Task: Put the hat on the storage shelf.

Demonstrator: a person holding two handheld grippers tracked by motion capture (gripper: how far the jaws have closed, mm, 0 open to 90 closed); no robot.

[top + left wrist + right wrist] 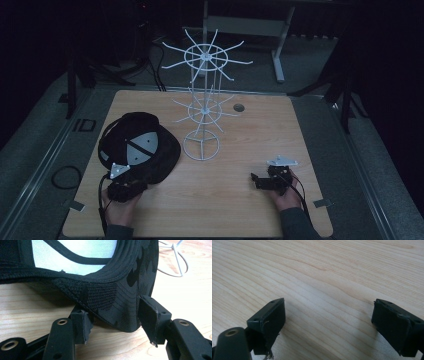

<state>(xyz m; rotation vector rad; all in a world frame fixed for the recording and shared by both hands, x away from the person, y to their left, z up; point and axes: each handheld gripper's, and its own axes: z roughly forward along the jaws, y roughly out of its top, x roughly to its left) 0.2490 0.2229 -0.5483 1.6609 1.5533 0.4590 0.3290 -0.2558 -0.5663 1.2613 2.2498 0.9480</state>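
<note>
The left gripper (113, 322) is open around the cap (142, 145) brim; the rack (202, 107) stands right of it. The right gripper (328, 322) is open over bare table (235, 200).

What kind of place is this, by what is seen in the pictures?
Probably a dim lab or recording workspace, not a shop: a lone wooden table bears just a white wire display rack and a black cap, with cables on the grey floor around it.

Cap (140, 145) on table (240, 205), left of wire rack (202, 110).
</note>
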